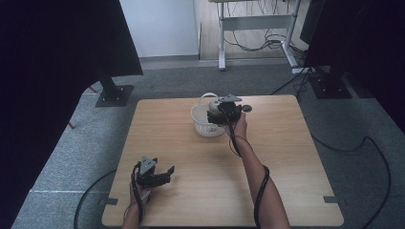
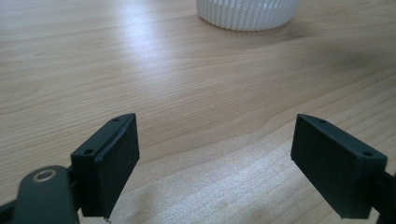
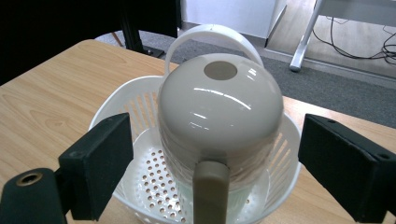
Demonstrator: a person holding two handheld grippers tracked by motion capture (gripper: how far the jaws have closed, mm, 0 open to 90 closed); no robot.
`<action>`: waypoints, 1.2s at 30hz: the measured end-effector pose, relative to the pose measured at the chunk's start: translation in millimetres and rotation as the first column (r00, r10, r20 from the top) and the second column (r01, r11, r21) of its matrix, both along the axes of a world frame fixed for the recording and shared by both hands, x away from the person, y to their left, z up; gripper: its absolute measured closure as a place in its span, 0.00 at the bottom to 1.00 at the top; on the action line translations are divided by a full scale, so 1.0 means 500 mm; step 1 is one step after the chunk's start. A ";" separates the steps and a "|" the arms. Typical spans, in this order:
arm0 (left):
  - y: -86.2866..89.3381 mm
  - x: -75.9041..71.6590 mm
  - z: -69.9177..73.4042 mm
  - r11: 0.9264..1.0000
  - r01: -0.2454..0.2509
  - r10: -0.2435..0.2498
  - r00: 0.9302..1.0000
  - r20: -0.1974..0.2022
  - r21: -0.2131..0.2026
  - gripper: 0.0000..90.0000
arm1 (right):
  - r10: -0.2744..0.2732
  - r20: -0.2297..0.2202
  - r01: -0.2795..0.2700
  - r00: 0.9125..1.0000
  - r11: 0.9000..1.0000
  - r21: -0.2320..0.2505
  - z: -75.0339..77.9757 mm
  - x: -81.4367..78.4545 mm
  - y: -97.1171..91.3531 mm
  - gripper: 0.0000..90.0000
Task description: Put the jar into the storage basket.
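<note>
On the wooden table (image 1: 282,162), white basket (image 1: 203,125).

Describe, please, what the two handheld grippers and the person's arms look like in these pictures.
Both tools, the left gripper and right gripper, are black, each with a grey three-cornered plate on top and two flat rectangular jaws with small screw holes. The pads look matte and dark. A black cable coils around the right forearm; another trails from the left gripper. The forearms are bare, with no sleeves in view.

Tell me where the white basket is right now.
The white basket sits on the wooden table, toward its far edge near the middle. The right gripper hovers over it, and a beige domed pot sits inside.
</note>
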State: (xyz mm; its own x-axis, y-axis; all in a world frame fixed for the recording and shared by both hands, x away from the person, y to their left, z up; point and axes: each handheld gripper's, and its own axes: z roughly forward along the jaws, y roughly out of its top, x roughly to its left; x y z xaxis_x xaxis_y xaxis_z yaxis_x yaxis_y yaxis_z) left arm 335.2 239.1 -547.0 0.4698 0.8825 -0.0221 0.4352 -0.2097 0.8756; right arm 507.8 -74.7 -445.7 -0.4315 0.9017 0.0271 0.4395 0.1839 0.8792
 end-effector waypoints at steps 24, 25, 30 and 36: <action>-0.007 -0.001 0.000 0.999 -0.006 0.006 1.000 0.008 0.033 0.17 | 0.061 0.086 -0.067 0.994 0.995 0.069 0.021 -0.151 -0.113 0.10; -0.007 -0.001 0.000 0.999 -0.007 0.007 1.000 0.007 0.033 0.17 | 0.062 0.091 -0.068 0.994 0.995 0.072 0.019 -0.160 -0.120 0.10; -0.007 -0.001 0.000 0.999 -0.007 0.006 1.000 0.007 0.038 0.17 | 0.066 0.106 -0.075 0.992 0.994 0.081 0.005 -0.199 -0.151 0.10; -0.009 -0.002 0.000 0.999 -0.008 0.007 1.000 0.009 0.043 0.17 | 0.068 0.109 -0.076 0.992 0.994 0.079 -0.028 -0.252 -0.181 0.11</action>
State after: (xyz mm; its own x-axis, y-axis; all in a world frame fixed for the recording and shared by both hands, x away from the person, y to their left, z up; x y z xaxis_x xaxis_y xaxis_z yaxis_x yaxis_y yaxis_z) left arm 334.4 234.7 -547.2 0.4632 0.8860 0.0198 0.4295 -0.2439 0.8695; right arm 381.6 -165.4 -459.5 -0.4997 0.8647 0.0515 0.3314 0.1360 0.9336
